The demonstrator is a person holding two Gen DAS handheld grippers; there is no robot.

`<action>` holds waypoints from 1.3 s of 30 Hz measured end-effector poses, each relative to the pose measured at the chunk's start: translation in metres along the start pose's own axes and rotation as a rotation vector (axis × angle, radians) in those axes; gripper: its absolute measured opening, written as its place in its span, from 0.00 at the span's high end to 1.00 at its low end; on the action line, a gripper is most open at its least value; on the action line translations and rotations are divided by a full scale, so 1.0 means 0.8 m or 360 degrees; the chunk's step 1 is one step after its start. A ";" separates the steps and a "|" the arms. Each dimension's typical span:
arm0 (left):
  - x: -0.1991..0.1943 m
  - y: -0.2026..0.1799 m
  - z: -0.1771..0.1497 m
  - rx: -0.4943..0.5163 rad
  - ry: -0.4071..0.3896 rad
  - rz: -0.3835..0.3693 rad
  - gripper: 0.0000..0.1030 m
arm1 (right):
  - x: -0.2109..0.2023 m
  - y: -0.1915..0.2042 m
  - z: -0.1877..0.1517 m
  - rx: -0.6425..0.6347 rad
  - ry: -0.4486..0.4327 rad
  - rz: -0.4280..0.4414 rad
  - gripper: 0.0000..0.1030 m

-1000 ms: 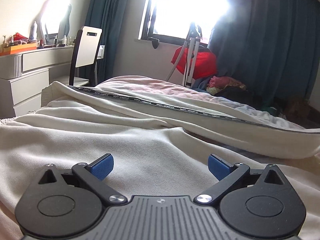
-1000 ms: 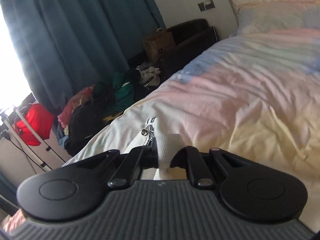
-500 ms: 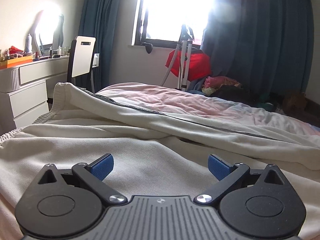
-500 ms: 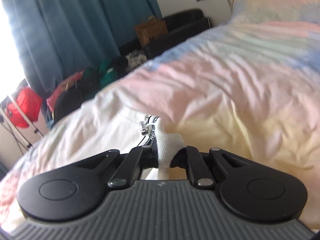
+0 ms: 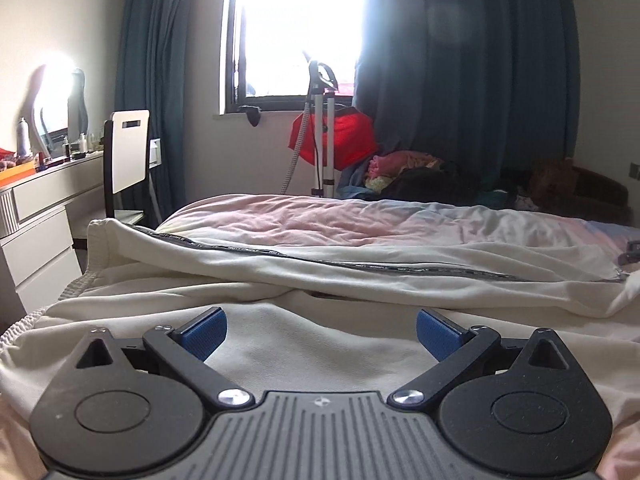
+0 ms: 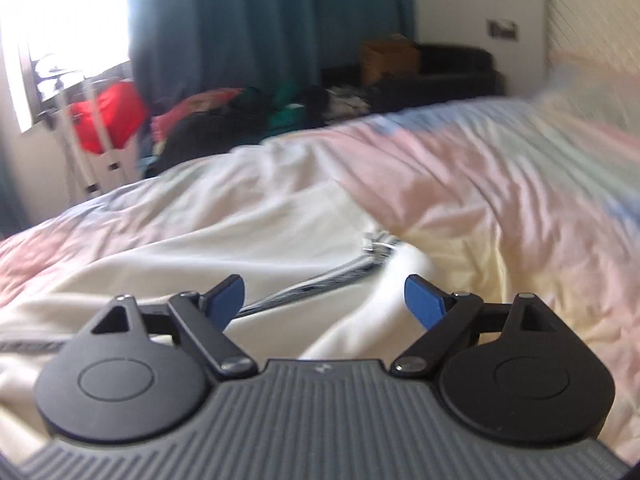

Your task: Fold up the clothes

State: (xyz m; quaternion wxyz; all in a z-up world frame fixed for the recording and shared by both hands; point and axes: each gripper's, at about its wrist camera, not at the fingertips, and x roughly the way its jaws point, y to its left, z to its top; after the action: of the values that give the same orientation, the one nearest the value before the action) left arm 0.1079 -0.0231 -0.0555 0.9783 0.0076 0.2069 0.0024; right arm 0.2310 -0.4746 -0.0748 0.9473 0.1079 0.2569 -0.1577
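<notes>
A cream zip-up garment (image 5: 320, 280) lies spread on the bed, its dark zipper band (image 5: 360, 266) running left to right along a folded-over flap. My left gripper (image 5: 320, 330) is open and empty, low over the cream fabric. In the right wrist view the same garment (image 6: 240, 240) lies on the bed with its zipper end and metal pull (image 6: 372, 240) just ahead. My right gripper (image 6: 324, 300) is open and holds nothing; the cloth rests under and between its blue pads (image 6: 424, 304). The right view is motion-blurred.
A pastel pink, yellow and blue duvet (image 6: 500, 184) covers the bed. A white dresser (image 5: 36, 216) and chair (image 5: 128, 156) stand at left. A steamer stand with a red item (image 5: 332, 140) and a clothes pile (image 5: 408, 172) sit under the window by teal curtains.
My right gripper has opened and let go of the garment's zipper corner, which now lies on the bed. The raised flap has dropped flatter. My left gripper stayed open.
</notes>
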 end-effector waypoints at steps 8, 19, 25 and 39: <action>-0.048 -0.007 0.007 0.0054 -0.0006 -0.0145 0.01 | -0.181 0.105 -0.027 -0.0203 -0.0095 0.0335 0.14; -0.123 -0.001 -0.001 0.0124 -0.0123 -0.0195 0.01 | -0.351 0.174 -0.098 -0.0316 -0.0287 0.0598 0.14; -0.132 -0.001 -0.020 0.0134 -0.0149 -0.0227 0.00 | -0.351 0.154 -0.142 -0.0315 -0.0258 0.0498 0.14; -0.063 0.086 -0.038 -0.0330 0.0253 0.0003 0.00 | -0.334 0.128 -0.147 -0.0182 -0.0201 0.0439 0.14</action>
State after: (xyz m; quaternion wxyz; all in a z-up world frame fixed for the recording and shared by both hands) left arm 0.0494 0.0460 -0.0618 0.9543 -0.0937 0.2825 0.0253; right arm -0.0045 -0.2811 -0.0228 0.9789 0.0781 0.1881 -0.0177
